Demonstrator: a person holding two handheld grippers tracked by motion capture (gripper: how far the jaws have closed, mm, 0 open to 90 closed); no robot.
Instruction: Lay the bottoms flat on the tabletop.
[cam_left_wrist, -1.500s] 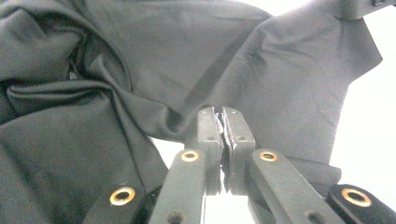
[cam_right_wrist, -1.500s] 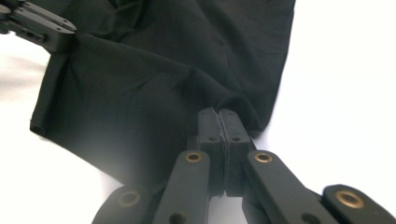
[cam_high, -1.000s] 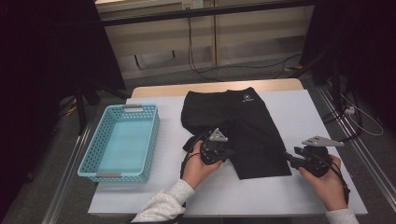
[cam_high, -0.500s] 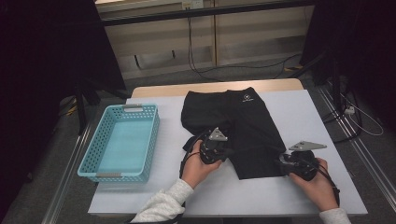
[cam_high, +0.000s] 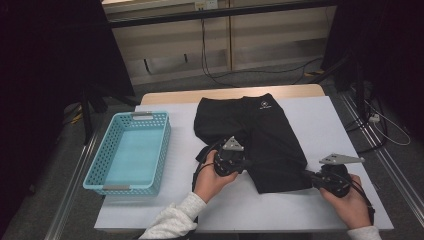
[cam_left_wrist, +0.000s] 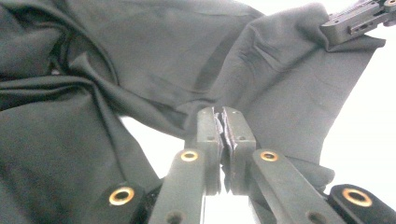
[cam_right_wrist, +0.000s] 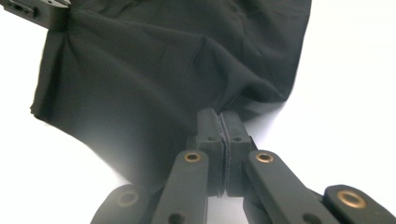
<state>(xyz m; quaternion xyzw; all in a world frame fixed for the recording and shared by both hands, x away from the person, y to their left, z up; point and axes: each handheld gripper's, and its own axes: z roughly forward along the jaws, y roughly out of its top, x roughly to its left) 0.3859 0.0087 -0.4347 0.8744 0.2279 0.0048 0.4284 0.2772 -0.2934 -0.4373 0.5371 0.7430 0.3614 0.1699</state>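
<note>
**A:** so what's the cloth situation? The black shorts look like thin, smooth, matte fabric, spread flat over the white table with soft folds bunched up near the crotch.

**B:** yep, and both grippers are on the near hem. The left gripper has its two black jaws pinched together on a little ridge of fabric. You can see the crumpled edge squeezed between the ribbed pads, with the rest of the cloth fanning out ahead of the tips and off to their left.

**A:** and the right gripper?

**B:** its jaws have just been closing, and now they're pressed tight with the hem corner caught right at the tips. Creases radiate away from the pinch, and the fabric stretches out in front of the jaws toward the other gripper's boxy tip at the far upper left.

**A:** anything else around?

**B:** a light blue plastic basket, rectangular with perforated lattice walls, sits well off to the left gripper's outer side, not touching the shorts.
</note>
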